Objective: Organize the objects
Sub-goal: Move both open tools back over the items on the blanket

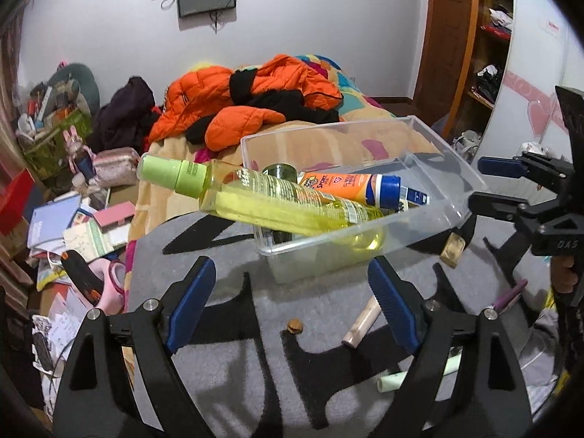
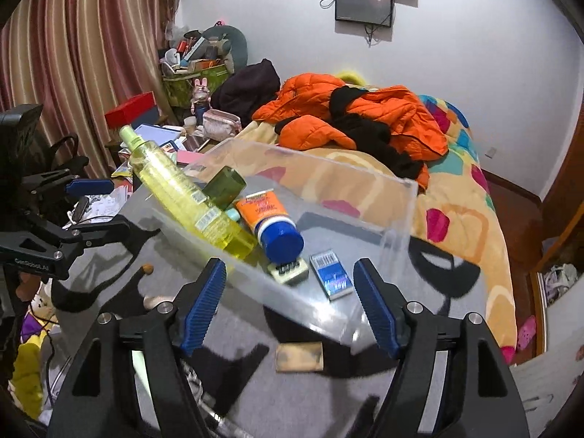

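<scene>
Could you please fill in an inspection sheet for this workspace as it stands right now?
Surface: grey cloth with black shapes spread on the bed.
Job's things: clear bin holding yellow bottle that overhangs its rim, orange sunscreen tube, dark green jar, blue packet.
Clutter: tan block, pale tubes, small nut on the cloth.
Grippers: left gripper open, empty; right gripper open, empty.
Cables: dangling below wall screen.
Surroundings: orange jacket, striped curtains.
</scene>
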The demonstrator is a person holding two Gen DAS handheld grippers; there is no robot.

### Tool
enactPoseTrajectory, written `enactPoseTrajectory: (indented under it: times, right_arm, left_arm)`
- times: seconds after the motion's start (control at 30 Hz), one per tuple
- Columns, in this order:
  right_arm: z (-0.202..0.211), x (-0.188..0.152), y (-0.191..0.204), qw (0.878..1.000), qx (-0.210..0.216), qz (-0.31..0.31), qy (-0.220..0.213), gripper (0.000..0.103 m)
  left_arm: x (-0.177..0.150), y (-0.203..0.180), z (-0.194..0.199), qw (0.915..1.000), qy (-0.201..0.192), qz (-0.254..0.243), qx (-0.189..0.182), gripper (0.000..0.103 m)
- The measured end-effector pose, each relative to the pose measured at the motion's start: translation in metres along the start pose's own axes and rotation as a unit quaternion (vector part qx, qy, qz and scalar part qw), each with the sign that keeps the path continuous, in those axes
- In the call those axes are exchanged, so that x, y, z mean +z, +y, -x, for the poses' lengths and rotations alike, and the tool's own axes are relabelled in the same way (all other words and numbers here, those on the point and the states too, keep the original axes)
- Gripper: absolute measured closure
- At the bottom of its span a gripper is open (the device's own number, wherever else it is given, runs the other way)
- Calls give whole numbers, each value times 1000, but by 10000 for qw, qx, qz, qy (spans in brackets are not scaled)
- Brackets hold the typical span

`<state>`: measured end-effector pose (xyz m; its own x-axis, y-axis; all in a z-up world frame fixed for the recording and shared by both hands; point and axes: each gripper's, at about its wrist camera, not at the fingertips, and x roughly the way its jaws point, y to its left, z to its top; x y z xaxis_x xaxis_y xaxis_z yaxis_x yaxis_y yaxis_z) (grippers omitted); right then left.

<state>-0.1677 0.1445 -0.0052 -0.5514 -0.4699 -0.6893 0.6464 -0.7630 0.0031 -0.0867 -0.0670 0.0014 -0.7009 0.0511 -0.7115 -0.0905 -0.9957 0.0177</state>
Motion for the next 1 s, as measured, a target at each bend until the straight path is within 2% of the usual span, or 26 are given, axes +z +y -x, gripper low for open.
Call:
enactPoseTrajectory:
  times: [0.17,0.4,0.47,0.53,0.63,0.87,0.93,1.0]
  right_arm:
    - [8,-22,1,9999,-90,-124,66,32]
    - [-4,-52,-8,9975,-87,-524,465,32]
    - [-10,-58,-9,9967,-83,-569,567,32]
    - [-16,-62,-9,9962,-124,-579,642,32]
    - [-27,-63,-7,9953,-81,-586,767,32]
    - [-44,-64,1,9946,-195,-389,945,34]
    - [-47,-64,2,9942,-221,-359,987,38]
    - [-51,-65,3,9937,-229,-355,1037,45]
  left_arm:
    - [-18,-6,-5,9999,23,-103,6,17]
    - [-43,5,-23,9994,244,189,-142,18]
    - [-48,9,-26,9991,292,285,-151,22]
    - [-54,14,-32,9983,397,370,-197,36]
    - [-58,17,-38,9976,515,400,-211,48]
    - [-59,14,-49,9966,652,367,-334,64]
    - [-59,11,-52,9966,674,322,-339,69]
    - [-58,8,-54,9970,663,283,-298,72]
